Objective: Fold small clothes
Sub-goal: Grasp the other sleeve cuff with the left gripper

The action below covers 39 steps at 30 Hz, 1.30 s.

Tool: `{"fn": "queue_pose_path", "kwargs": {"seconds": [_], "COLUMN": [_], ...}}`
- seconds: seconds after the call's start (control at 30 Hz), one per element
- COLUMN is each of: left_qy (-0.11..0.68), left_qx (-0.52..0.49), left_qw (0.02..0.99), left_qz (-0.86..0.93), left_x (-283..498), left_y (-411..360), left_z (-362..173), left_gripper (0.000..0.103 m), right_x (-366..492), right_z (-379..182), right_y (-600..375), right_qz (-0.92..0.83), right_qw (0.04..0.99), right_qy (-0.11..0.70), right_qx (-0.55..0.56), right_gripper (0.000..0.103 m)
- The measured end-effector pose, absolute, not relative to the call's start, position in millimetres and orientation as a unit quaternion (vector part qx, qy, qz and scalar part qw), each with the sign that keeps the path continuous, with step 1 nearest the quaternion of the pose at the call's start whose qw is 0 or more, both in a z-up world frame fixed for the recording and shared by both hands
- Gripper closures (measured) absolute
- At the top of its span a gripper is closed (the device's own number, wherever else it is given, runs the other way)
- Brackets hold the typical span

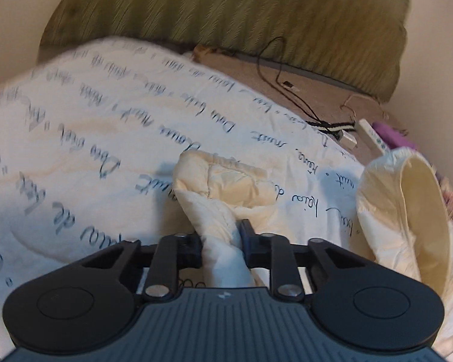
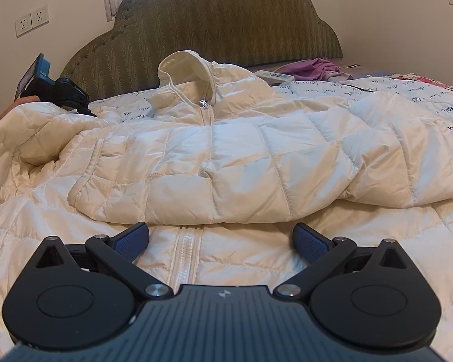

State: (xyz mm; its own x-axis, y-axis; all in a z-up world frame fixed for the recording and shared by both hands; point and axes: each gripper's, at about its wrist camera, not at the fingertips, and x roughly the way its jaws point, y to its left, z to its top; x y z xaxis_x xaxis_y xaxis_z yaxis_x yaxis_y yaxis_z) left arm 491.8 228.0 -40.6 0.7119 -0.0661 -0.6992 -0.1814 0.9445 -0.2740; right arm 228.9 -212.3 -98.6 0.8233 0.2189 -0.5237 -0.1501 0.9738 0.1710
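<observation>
A white bedsheet (image 1: 90,138) printed with dark cursive writing covers the bed, backed by an olive green padded headboard (image 2: 226,33). Toward two o'clock in the left wrist view, a thin black cord (image 1: 274,69) trails over the bare mattress to a striped cable with a silver plug (image 1: 347,137), just beside a white power strip (image 1: 374,138). At one o'clock in the right wrist view lies crumpled purple cloth (image 2: 314,68). Wall sockets (image 2: 31,21) sit at ten o'clock.
</observation>
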Motion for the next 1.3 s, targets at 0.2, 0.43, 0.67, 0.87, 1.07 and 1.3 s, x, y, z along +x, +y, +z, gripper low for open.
{"fn": "queue_pose_path", "kwargs": {"seconds": [0.2, 0.43, 0.67, 0.87, 1.07, 1.3], "left_qy": [0.323, 0.28, 0.27, 0.272, 0.281, 0.284], "left_qx": [-0.03, 0.042, 0.084, 0.13, 0.142, 0.18], "left_qw": [0.945, 0.959, 0.958, 0.948, 0.939, 0.932], "left_qz": [0.037, 0.015, -0.042, -0.105, -0.136, -0.133], "left_x": [467.9, 425.6, 378.8, 348.6, 327.0, 301.3], "left_y": [185.5, 146.1, 90.0, 30.2, -7.7, -29.4], "left_z": [1.3, 38.9, 40.8, 21.4, -4.4, -26.1], "left_gripper": [0.088, 0.088, 0.088, 0.088, 0.088, 0.086], "right_x": [229.7, 229.6, 229.4, 229.1, 229.4, 229.1], "right_z": [-98.8, -98.6, -98.5, -98.8, -99.2, -98.9], "right_y": [-212.7, -212.6, -212.3, -213.6, -214.4, -216.7], "right_qz": [0.097, 0.097, 0.097, 0.099, 0.101, 0.105], "right_qw": [0.952, 0.952, 0.952, 0.952, 0.951, 0.95], "right_qy": [0.283, 0.283, 0.283, 0.282, 0.282, 0.28], "right_qx": [0.065, 0.064, 0.065, 0.071, 0.076, 0.086], "right_gripper": [0.0, 0.0, 0.0, 0.0, 0.0, 0.0]}}
